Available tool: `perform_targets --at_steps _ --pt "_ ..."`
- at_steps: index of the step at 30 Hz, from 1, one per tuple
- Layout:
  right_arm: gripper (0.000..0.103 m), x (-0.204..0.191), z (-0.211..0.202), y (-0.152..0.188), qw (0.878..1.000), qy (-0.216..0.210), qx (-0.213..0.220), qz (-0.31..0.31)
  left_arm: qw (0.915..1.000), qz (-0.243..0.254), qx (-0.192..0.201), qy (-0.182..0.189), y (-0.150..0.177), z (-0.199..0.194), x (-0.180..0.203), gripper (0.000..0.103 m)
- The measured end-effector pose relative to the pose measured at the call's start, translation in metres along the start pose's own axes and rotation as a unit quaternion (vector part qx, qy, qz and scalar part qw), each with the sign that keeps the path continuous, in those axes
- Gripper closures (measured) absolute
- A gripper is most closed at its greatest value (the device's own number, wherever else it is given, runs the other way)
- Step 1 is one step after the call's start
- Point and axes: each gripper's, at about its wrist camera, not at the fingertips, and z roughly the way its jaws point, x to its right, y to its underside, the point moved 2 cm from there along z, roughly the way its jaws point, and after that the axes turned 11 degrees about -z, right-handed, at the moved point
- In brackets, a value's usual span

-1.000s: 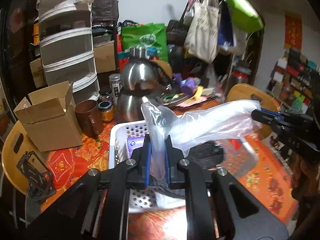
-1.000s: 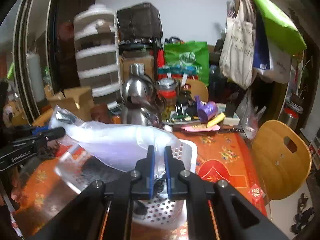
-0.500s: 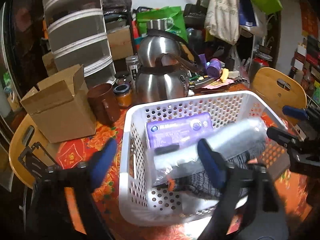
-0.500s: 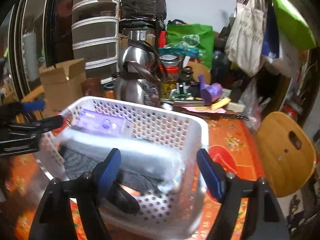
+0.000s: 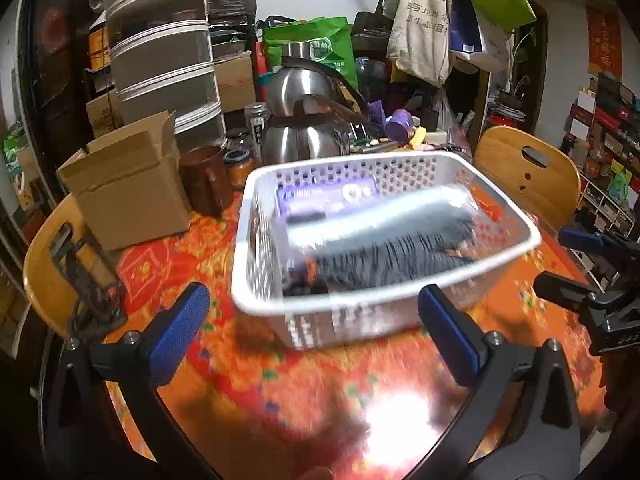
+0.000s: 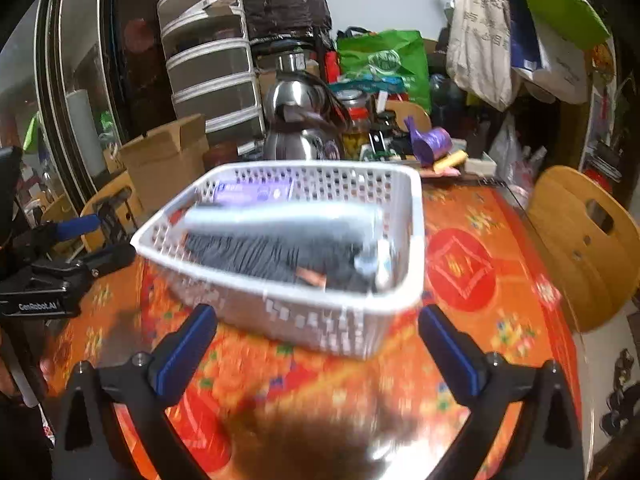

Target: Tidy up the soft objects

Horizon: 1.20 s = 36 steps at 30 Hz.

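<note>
Left wrist view: the left gripper (image 5: 314, 334) fills the bottom of the frame with its blue-padded fingers (image 5: 178, 332) spread wide apart, holding nothing, above the orange floral tablecloth (image 5: 304, 392). Just past the fingertips, at centre frame, sits the white perforated plastic basket (image 5: 384, 308). Inside it lie a dark grey knitted cloth (image 5: 384, 258), a clear plastic-wrapped bundle (image 5: 372, 218) lying across it, and a purple packet (image 5: 324, 196) against the far wall. The right gripper (image 5: 568, 260) shows at the right edge, its jaws also apart and empty. Left of the basket stand a brown mug (image 5: 206, 184) and an open cardboard box (image 5: 128, 188); behind it, at upper centre, a steel kettle (image 5: 308, 128).

Right wrist view: the right gripper (image 6: 318, 346) is likewise spread wide at the bottom of the frame, gripping nothing, with the basket (image 6: 320, 316) just beyond its tips at centre. The left gripper (image 6: 90, 240) appears at the left edge, near the basket's corner. A wooden chair back (image 6: 580, 240) sits at the right edge.
</note>
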Motion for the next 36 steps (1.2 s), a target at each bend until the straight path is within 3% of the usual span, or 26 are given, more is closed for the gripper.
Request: perform_targets --at_steps 3,7,9,14,16,20,24,29,36 --pt "0.002 -0.010 -0.024 0.024 1.000 0.010 -0.005 0.022 0.9999 -0.001 -0.012 -0.010 0.030 -0.028 -0.002 0.000" --pt "0.002 -0.023 -0.048 0.060 0.997 0.067 -0.020 0.044 0.9995 -0.014 -0.025 -0.013 0.071 -0.063 -0.006 0.000" --pt "0.002 -0.032 -0.061 0.072 0.995 0.087 -0.002 0.042 0.9996 -0.020 -0.020 -0.002 0.092 -0.085 -0.007 0.000" --pt "0.002 -0.047 -0.088 0.090 0.994 0.090 0.000 0.058 0.9996 -0.022 -0.011 -0.014 0.118 -0.120 -0.009 0.000" --pt "0.002 -0.055 -0.111 0.090 0.994 0.098 0.006 0.054 0.9992 -0.028 -0.011 -0.025 0.120 -0.132 -0.013 0.000" --pt "0.002 -0.073 -0.142 0.083 0.991 0.129 0.009 0.034 0.9985 -0.054 -0.009 0.004 0.118 -0.160 -0.022 0.000" --pt "0.002 -0.076 -0.155 0.068 0.994 0.090 0.022 0.049 0.9989 -0.047 0.000 0.002 0.102 -0.178 -0.015 0.000" --pt "0.002 -0.069 -0.153 0.049 0.994 0.095 0.014 0.057 0.9989 -0.043 0.009 0.013 0.084 -0.190 -0.002 0.000" --pt "0.002 -0.070 -0.139 0.048 0.995 0.082 -0.006 0.053 0.9988 -0.049 -0.004 0.007 0.077 -0.181 0.001 0.000"
